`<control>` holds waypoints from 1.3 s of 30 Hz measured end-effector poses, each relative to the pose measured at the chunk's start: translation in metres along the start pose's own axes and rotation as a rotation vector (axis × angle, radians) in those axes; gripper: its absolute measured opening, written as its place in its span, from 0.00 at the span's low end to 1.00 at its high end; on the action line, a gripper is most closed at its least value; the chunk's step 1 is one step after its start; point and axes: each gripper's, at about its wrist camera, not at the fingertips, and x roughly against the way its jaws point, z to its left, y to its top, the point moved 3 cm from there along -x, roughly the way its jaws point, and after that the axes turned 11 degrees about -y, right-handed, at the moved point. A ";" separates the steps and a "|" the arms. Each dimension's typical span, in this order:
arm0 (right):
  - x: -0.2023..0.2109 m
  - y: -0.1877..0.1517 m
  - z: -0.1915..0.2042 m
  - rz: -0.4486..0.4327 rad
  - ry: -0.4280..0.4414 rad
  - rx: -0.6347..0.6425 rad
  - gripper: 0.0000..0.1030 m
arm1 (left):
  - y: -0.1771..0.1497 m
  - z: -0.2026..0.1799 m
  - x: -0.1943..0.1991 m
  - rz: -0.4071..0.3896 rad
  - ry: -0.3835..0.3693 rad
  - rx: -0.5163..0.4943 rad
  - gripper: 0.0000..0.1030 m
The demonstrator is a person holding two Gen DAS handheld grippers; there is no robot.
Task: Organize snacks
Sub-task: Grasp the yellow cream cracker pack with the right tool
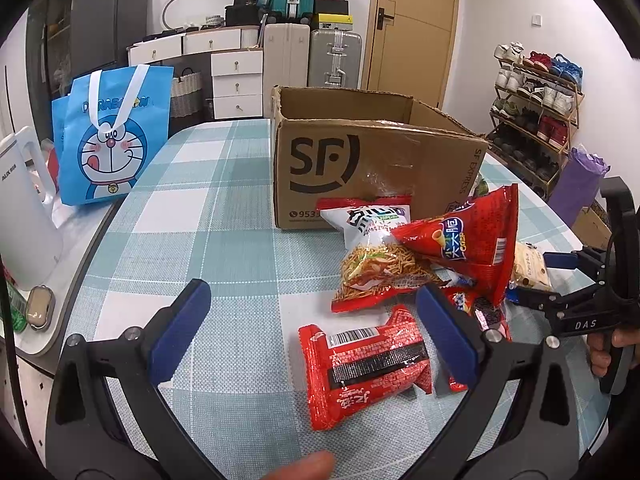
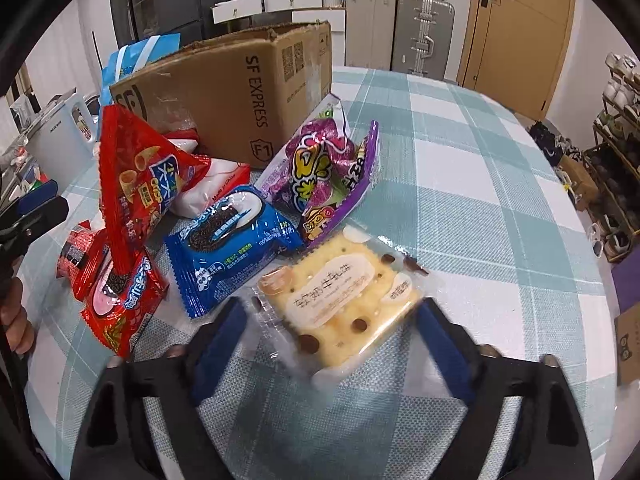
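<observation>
An open SF cardboard box (image 1: 360,168) stands on the checked tablecloth; it also shows in the right wrist view (image 2: 240,92). Snack packets lie in front of it. My left gripper (image 1: 316,328) is open, its jaws around a red packet with a barcode (image 1: 364,368). A noodle snack bag (image 1: 376,256) and a red crisp bag (image 1: 472,240) lie behind. My right gripper (image 2: 332,336) is open, jaws on either side of a clear-wrapped cracker packet (image 2: 336,300). A blue cookie packet (image 2: 228,240), a purple candy bag (image 2: 320,168) and a red cookie packet (image 2: 120,300) lie nearby. The right gripper also shows in the left wrist view (image 1: 560,276).
A blue Doraemon bag (image 1: 108,136) and a white kettle (image 1: 24,216) stand at the left of the table (image 1: 192,208). A shoe rack (image 1: 536,116) stands at the right. Suitcases (image 1: 332,56) and drawers (image 1: 236,76) line the far wall.
</observation>
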 end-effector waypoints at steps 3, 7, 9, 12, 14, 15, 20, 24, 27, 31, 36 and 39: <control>0.003 -0.002 -0.006 -0.005 0.009 -0.007 0.62 | 0.000 0.000 0.000 0.002 0.001 -0.001 0.99; 0.008 -0.006 -0.013 -0.001 0.007 0.001 0.49 | 0.000 -0.001 0.000 0.000 0.001 0.000 0.99; 0.010 -0.007 -0.015 0.009 0.020 0.008 0.49 | 0.000 0.000 0.001 0.002 0.001 0.001 0.99; 0.013 -0.006 -0.019 0.016 0.041 -0.033 0.55 | 0.000 0.000 0.001 0.001 0.001 0.002 0.99; 0.017 -0.004 -0.022 0.006 0.050 -0.065 0.65 | 0.000 0.000 0.001 0.003 0.002 0.002 0.99; 0.018 -0.002 -0.024 -0.004 0.049 -0.081 0.72 | 0.000 -0.001 0.001 0.004 0.002 0.001 0.99; 0.012 0.009 -0.028 0.003 0.018 -0.181 0.75 | 0.000 -0.001 0.001 0.004 0.002 0.002 0.99; -0.001 0.016 -0.017 0.030 -0.009 -0.181 0.75 | 0.000 0.000 0.002 0.002 0.002 0.003 0.99; -0.004 0.016 -0.016 0.045 -0.046 -0.170 0.75 | 0.000 0.000 0.002 0.002 0.003 0.007 0.99; -0.005 0.011 -0.028 0.065 -0.047 -0.179 0.75 | 0.001 0.000 0.001 0.001 0.004 0.007 0.99; -0.007 0.010 -0.035 0.068 -0.056 -0.168 0.75 | 0.001 0.000 0.000 0.006 0.006 0.005 0.99; -0.010 0.014 -0.030 0.056 -0.060 -0.149 0.71 | 0.001 0.000 0.000 0.005 0.005 0.008 0.99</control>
